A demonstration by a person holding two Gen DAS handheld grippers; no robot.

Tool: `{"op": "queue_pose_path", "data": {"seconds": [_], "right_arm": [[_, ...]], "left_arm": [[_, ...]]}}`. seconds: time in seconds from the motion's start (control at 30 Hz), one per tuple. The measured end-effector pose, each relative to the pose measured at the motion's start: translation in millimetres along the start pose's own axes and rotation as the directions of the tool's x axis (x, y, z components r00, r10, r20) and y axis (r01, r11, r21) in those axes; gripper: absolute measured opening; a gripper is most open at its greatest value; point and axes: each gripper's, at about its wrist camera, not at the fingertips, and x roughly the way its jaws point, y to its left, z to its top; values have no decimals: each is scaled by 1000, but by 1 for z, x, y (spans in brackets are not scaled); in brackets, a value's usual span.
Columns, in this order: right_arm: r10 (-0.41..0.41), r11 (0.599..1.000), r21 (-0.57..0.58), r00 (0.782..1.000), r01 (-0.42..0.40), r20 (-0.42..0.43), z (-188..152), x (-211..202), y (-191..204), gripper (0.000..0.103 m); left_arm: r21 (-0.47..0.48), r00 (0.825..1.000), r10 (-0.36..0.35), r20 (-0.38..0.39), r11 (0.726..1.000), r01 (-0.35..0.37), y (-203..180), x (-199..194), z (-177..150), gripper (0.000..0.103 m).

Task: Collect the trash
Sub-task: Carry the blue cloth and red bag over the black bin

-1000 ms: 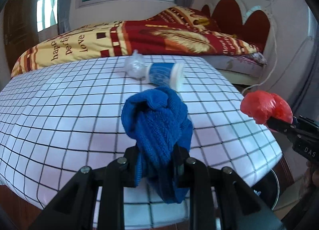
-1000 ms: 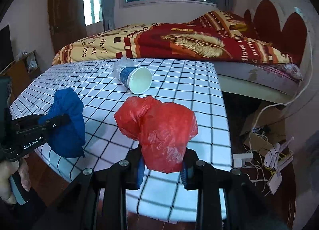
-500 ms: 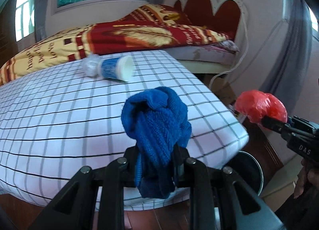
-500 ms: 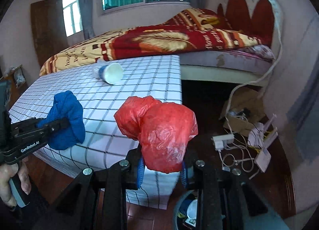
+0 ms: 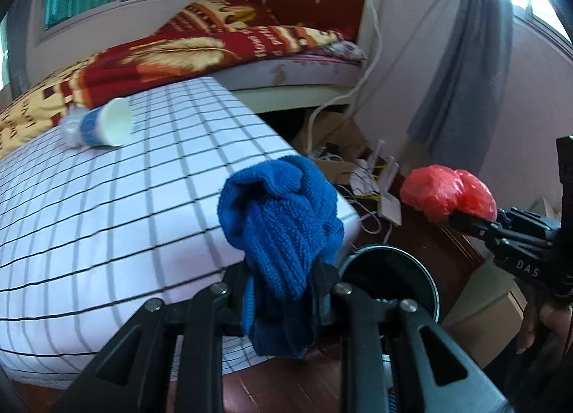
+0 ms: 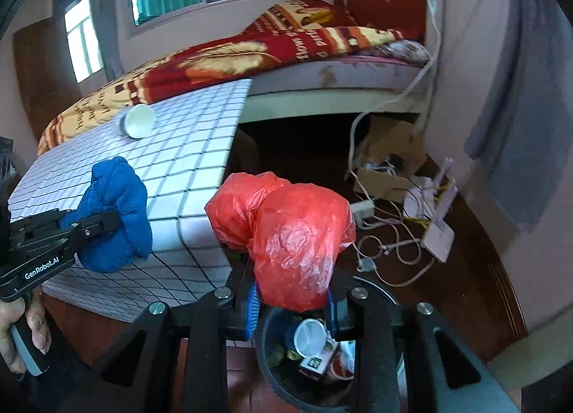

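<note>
Patterned blanket (image 6: 250,51) on bed; white box, perhaps router (image 6: 438,234), among floor cables (image 6: 394,251).

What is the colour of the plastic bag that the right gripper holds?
Red. The plastic bag shows best in the right wrist view, held over the trash bin.

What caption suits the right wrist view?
Right hand-held gripper holds a red plastic bag above the dark trash bin.

Your right gripper (image 6: 292,300) holds the bag (image 6: 286,234) above the bin (image 6: 283,388); table (image 6: 179,148) left, cup (image 6: 138,121) on it.
</note>
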Motion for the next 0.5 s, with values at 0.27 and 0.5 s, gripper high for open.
{"op": "queue_pose_path", "data": {"seconds": [0.27,0.5], "right_arm": [[-51,997,55,998,53,-37,-26,-2,-37,31],[-90,991,94,992,98,-86,-53,-1,-64,31]], "left_arm": [[63,996,-76,-52,995,79,-45,20,-11,24],[107,986,-131,-107,984,142,-79,40,-23,24]]}}
